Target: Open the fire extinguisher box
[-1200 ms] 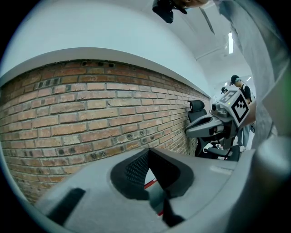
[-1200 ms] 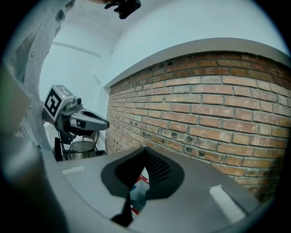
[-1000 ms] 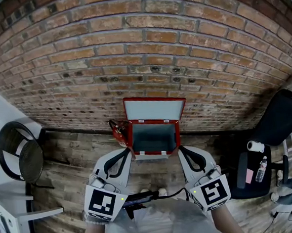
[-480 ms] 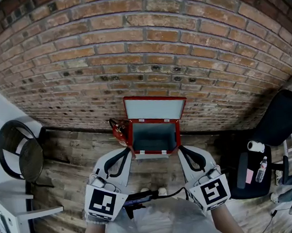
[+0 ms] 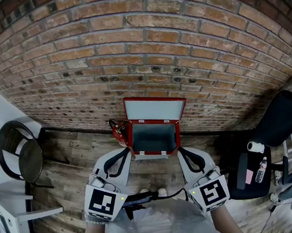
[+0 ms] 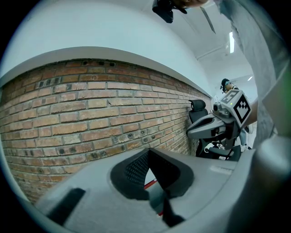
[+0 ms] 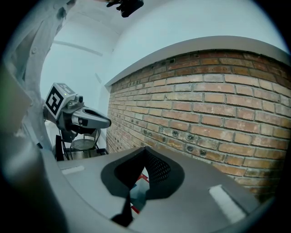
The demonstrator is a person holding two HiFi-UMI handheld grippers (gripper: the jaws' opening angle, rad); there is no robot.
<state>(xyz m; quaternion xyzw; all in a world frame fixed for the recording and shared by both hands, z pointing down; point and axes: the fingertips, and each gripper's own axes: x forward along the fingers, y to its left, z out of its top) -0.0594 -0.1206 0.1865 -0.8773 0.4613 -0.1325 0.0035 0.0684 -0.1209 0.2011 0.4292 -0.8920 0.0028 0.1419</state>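
Box (image 5: 154, 138) open, just ahead between left tool (image 5: 127, 151) and right tool (image 5: 182, 150); both closed, empty.

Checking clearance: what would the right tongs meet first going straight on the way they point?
Probably the open red box, near its front right corner; it shows just beyond the shut right tongs in their own view. Depth is unclear.

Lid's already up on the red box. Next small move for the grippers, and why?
Probably just draw both grippers back; the job looks done. The fire extinguisher box stands open, its lid tipped up against the brick wall, inside showing. The left gripper and right gripper are shut on nothing, near the box's front corners.
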